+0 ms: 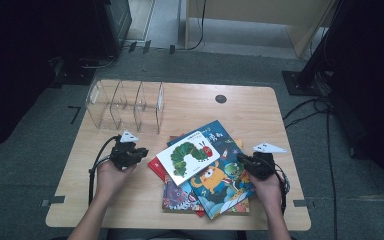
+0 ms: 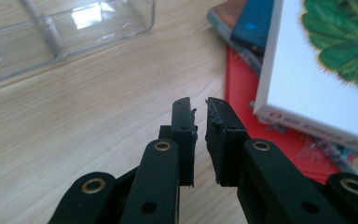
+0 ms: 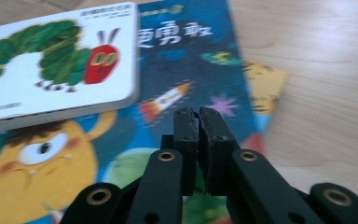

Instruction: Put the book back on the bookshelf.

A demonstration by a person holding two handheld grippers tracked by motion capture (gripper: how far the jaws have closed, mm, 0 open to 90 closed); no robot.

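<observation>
A pile of picture books lies in the middle of the wooden table [image 1: 240, 107]. On top is a white board book with a green caterpillar [image 1: 188, 155] [image 2: 317, 70] [image 3: 51, 60]. Under it lies a large blue book with monsters and a rocket [image 1: 220, 172] [image 3: 186, 84], and a red book [image 1: 157, 167] [image 2: 242, 93] sticks out at the left. My left gripper [image 1: 139, 153] [image 2: 199, 105] hovers over bare wood just left of the pile, jaws shut on nothing. My right gripper [image 1: 243, 161] [image 3: 198, 114] is over the blue book's right part, shut and empty.
A clear plastic divider rack [image 1: 125, 106] [image 2: 65, 32] stands upright at the back left of the table. A round dark grommet [image 1: 221, 99] sits near the far edge. Cables [image 1: 325, 130] run across the floor at the right. Bare wood lies between rack and books.
</observation>
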